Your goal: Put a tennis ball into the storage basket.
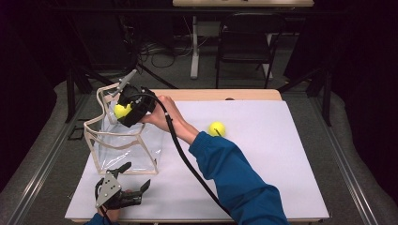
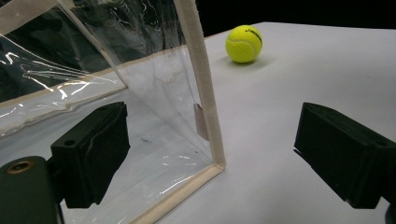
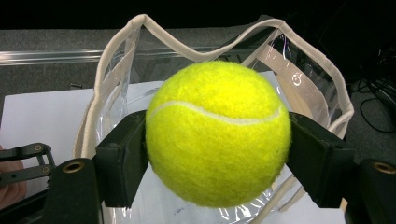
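the right gripper (image 3: 217, 154) has its fingers (image 3: 122, 158) clamped on a tennis ball (image 3: 218, 133), held over the open mouth of the clear plastic bag (image 3: 308, 79) just beyond them. the left gripper (image 2: 210, 158) rests low on the tabletop (image 2: 303, 79), fingers (image 2: 91, 149) spread and holding nothing, the bag's near corner between them. a second tennis ball (image 2: 243, 43) lies well beyond those fingers.
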Motion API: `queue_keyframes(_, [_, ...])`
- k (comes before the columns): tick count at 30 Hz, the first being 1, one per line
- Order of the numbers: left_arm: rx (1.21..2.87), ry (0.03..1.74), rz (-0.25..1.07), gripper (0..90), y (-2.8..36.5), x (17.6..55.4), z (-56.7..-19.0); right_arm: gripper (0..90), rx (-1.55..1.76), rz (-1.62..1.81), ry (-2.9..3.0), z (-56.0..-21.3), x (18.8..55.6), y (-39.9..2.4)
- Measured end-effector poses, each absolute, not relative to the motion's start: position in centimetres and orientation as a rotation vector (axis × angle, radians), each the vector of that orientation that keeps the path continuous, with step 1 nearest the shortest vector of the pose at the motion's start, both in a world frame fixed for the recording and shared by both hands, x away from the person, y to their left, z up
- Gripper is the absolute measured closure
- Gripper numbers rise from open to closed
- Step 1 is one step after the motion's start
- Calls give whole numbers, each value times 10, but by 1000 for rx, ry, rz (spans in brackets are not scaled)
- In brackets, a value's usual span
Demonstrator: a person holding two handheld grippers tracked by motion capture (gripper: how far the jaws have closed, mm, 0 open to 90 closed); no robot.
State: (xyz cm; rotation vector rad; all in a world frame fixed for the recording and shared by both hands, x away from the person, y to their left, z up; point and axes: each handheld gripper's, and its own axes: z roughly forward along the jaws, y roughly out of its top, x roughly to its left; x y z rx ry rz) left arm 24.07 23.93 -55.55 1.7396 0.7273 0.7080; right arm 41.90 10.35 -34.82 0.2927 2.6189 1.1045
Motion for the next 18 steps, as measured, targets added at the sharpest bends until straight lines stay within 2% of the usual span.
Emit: queue_keyframes(18, [1738,726,705,101,240,240,-555,262,285,1064,2671,-355,419,108])
